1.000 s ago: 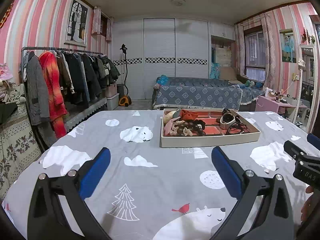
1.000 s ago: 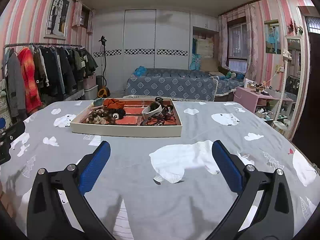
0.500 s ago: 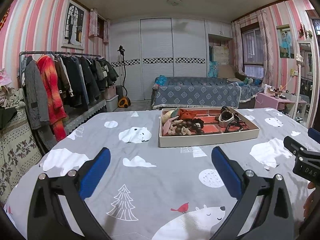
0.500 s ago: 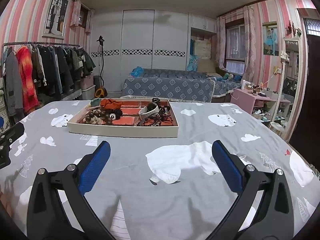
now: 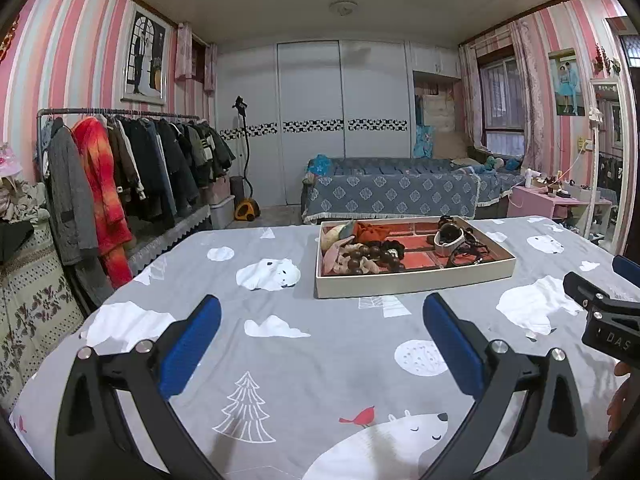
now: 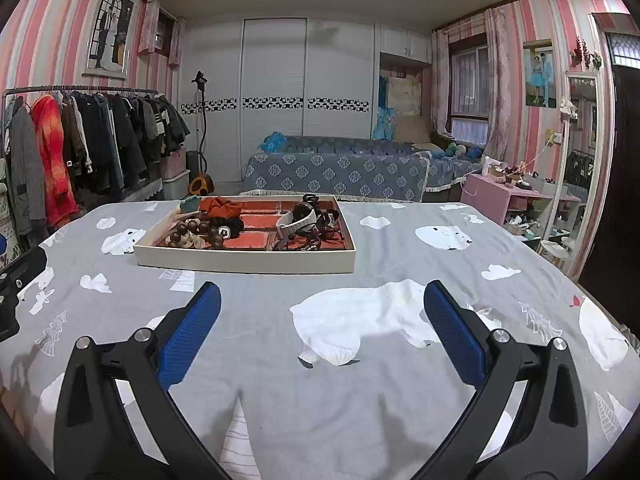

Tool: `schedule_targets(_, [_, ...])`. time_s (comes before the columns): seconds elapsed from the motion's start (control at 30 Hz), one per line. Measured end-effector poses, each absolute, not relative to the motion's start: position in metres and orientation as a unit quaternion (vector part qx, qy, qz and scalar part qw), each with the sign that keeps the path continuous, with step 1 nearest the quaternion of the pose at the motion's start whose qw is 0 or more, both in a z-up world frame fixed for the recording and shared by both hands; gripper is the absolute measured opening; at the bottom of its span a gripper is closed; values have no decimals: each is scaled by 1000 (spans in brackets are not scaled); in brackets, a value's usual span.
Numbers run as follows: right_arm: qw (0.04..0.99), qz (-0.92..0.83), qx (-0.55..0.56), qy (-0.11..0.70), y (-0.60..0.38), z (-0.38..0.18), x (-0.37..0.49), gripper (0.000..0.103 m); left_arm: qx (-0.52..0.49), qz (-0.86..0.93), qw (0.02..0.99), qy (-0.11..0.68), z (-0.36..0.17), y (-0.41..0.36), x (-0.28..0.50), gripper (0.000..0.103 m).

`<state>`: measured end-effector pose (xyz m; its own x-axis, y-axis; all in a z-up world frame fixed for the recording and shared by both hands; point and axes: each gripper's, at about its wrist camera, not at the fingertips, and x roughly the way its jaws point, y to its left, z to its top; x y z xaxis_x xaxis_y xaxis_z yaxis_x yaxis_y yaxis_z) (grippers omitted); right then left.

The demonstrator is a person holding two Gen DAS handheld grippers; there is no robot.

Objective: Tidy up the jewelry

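My left gripper (image 5: 320,340) and right gripper (image 6: 322,340), both spread and empty, have edged closer to the jewelry tray (image 6: 244,259) on the bed's far side; sorting hasn't begun.

one legible marking only: the letters "das", white on black, printed on the body of the right claw (image 5: 608,320) where it enters the right edge of the left wrist view. the marking is cut off at the frame edge, so further characters cannot be confirmed. no other text, number or label can be read in either view.
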<state>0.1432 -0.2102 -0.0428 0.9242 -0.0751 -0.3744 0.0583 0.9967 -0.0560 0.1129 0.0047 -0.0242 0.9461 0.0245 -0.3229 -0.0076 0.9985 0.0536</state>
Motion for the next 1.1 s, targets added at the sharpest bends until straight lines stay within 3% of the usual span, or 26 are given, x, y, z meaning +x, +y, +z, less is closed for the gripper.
schedule_targets(1.1, [980,-36,-23,192,-211,-44,143,99,18,10,986,167,-25,10,114,99])
